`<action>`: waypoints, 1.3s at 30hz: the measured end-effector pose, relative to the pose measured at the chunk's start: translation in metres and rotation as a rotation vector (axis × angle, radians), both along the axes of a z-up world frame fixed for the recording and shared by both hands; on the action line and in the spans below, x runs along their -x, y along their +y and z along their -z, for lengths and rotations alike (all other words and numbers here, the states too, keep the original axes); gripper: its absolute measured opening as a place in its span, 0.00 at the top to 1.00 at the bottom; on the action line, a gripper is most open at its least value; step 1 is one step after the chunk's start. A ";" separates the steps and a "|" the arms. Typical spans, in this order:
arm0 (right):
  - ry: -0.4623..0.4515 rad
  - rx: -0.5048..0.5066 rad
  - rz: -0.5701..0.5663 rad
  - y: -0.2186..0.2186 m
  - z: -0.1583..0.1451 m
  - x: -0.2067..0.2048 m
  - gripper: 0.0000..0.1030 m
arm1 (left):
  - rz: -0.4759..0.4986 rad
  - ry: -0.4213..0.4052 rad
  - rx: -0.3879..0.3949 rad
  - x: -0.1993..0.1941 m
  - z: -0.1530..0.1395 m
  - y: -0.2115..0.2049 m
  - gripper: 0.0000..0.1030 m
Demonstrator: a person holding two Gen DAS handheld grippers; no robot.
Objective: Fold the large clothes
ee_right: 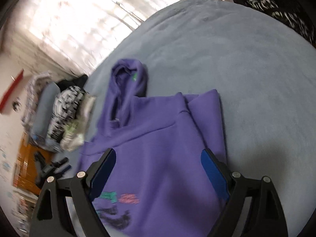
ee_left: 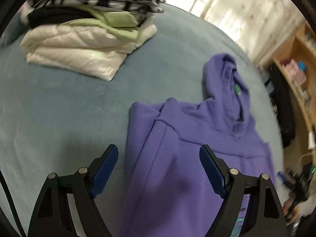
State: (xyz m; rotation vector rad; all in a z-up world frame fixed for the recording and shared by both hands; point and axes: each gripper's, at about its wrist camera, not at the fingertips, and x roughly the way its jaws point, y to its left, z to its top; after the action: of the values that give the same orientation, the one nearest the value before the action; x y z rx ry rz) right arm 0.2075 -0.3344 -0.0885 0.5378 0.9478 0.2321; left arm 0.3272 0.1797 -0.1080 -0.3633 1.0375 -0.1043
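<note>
A purple hoodie [ee_left: 177,158] lies flat on a grey-blue bed [ee_left: 59,108], partly folded: in the left wrist view one sleeve is laid over the body, its ribbed cuff [ee_left: 169,108] pointing toward the hood [ee_left: 227,83], which stretches away on the far side. The left gripper [ee_left: 159,156] hovers over the near left part of the garment with its jaws spread wide and nothing between them; one blue-padded finger is above bare bedding, the other above purple cloth.

In the right wrist view the same hoodie [ee_right: 158,138] fills the near middle, with a coloured print [ee_right: 118,199] on its chest close to the camera. The right gripper [ee_right: 158,156] hangs above it, jaws likewise wide apart and holding nothing.

Far left on the bed in the left wrist view sits a stack of folded clothes [ee_left: 79,35]: a white quilted piece at the bottom, pale green and black layers above, a black-and-white patterned one on top. It stands well apart from the hoodie. A wooden shelf [ee_left: 296,69] stands to the right beyond the bed, blurred.
</note>
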 end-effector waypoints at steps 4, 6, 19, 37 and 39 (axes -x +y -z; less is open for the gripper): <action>-0.002 0.085 -0.026 0.007 0.010 -0.022 0.21 | 0.084 -0.018 -0.116 -0.012 0.005 -0.020 0.31; 0.008 0.122 -0.045 0.011 0.014 -0.033 0.29 | 0.117 -0.022 -0.166 -0.015 0.006 -0.030 0.36; 0.027 0.337 -0.043 0.023 0.032 -0.046 0.92 | 0.212 -0.078 -0.467 -0.014 0.013 -0.081 0.93; 0.060 0.361 0.118 0.014 0.044 -0.078 0.93 | 0.018 -0.024 -0.244 -0.052 0.038 -0.044 0.92; 0.062 0.362 0.115 0.014 0.038 -0.078 0.88 | 0.021 -0.024 -0.249 -0.051 0.035 -0.044 0.86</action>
State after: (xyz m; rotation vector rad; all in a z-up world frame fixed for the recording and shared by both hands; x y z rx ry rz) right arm 0.2850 -0.3204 -0.1266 0.2655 0.9885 -0.0613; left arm 0.3778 0.1353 -0.1429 -0.1254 1.0175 0.0024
